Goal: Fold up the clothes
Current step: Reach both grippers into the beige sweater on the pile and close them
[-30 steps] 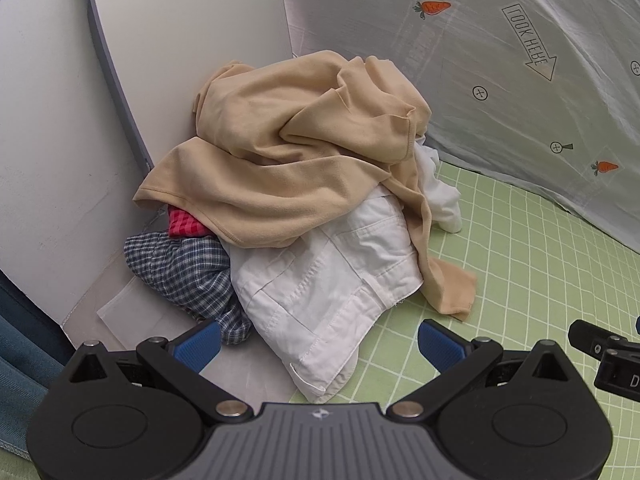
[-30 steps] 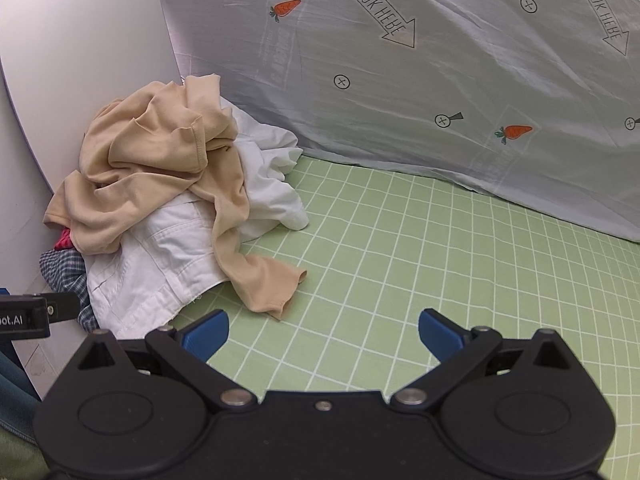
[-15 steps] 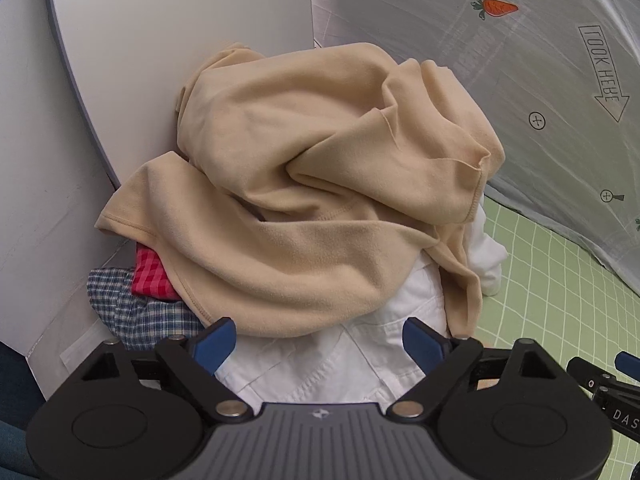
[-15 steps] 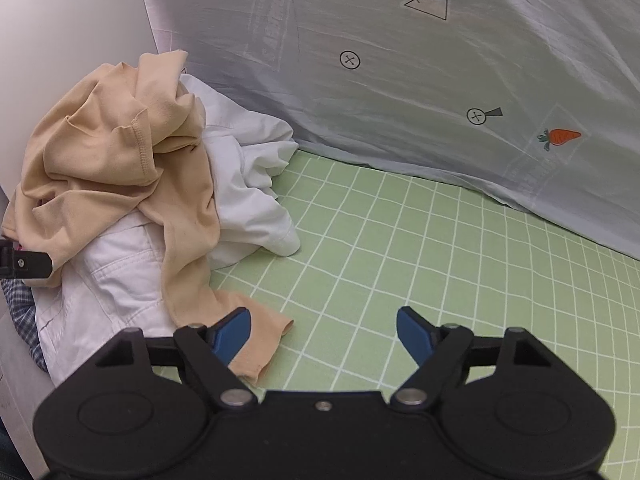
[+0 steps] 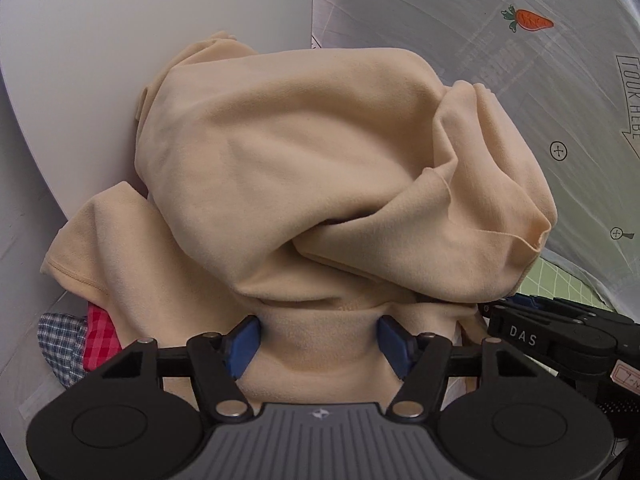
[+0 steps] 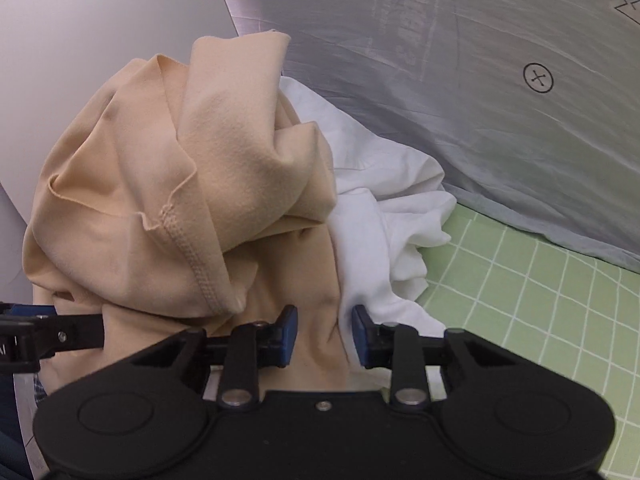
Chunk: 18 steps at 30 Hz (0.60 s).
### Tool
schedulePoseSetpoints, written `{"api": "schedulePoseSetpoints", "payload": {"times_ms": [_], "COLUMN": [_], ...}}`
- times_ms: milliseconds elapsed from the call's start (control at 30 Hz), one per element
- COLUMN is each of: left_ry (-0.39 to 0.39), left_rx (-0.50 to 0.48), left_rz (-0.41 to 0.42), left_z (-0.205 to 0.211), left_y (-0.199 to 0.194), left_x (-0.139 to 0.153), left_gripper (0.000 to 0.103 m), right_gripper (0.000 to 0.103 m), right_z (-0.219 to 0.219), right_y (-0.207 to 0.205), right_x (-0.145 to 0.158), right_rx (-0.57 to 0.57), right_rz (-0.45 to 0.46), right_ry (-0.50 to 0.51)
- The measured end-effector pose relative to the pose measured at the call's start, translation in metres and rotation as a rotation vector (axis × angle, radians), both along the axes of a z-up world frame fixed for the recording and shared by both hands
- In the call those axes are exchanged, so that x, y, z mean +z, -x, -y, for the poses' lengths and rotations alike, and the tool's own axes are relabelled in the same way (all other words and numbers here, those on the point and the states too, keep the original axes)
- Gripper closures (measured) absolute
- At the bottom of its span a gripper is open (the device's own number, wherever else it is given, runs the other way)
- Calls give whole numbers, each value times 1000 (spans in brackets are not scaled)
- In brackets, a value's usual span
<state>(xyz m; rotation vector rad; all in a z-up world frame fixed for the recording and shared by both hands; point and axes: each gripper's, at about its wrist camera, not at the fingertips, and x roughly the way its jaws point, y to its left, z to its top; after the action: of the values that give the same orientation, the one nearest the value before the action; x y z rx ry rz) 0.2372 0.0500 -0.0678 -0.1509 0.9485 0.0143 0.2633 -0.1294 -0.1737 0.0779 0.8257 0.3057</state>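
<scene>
Corner setting: a green gridded mat point(image 6: 528, 300) on the work surface, a grey printed sheet point(image 6: 460, 80) (carrots, arrows, crossed circles) draped behind it, a curved white panel point(image 5: 120, 60) to the left.

Clothes pile sits in that corner, against the panel and sheet. On top, a beige top point(image 5: 320, 168), bunched and folded over itself, stitched hem visible in the right wrist view. Beneath and to its right, white garment point(image 6: 380, 208) spilling onto the mat. At the pile's lower left, a red checked cloth point(image 5: 100, 336) and beside it a blue plaid cloth point(image 5: 60, 340), both mostly buried.

Left gripper point(image 5: 318, 340): blue pads spread apart, a low fold of the beige top lying between them, pads touching or just beside the fabric on either side. Not clamped.

Right gripper point(image 6: 322, 330): pads drawn closer together, a band of beige fabric between them, white garment touching the right-hand pad. A gap remains on each side of the fold (whether it is actually pinching cannot be told).

The right gripper's black body point(image 5: 560, 340) shows at the right edge of the left wrist view, just beside the beige top.
</scene>
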Motion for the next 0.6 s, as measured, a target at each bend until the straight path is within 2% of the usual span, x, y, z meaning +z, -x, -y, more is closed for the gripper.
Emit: {"api": "schedulePoseSetpoints", "payload": {"times_ms": [267, 333, 367, 433, 533, 600], "left_ry": [29, 33, 38, 47, 45, 62], "left_rx": [26, 36, 45, 67, 70, 77], "left_rz": [-19, -28, -31, -37, -37, -38], "left_z": [-2, -2, -2, -2, -2, -4], "left_y": [-4, -4, -4, -5, -4, 0], "left_x": [-8, -8, -9, -10, -12, -14], "left_gripper": [37, 37, 36, 36, 36, 41], "right_gripper": [71, 64, 56, 51, 39, 41], "right_z": [11, 14, 16, 20, 26, 32], "right_y": [15, 21, 22, 23, 10, 1], "right_x": [1, -2, -5, -12, -21, -29], "right_rx": [-39, -58, -73, -101, -131, -140], "right_rz": [-59, -85, -97, -122, -196, -241], "right_ry": [-67, -79, -84, -99, -175, -248]}}
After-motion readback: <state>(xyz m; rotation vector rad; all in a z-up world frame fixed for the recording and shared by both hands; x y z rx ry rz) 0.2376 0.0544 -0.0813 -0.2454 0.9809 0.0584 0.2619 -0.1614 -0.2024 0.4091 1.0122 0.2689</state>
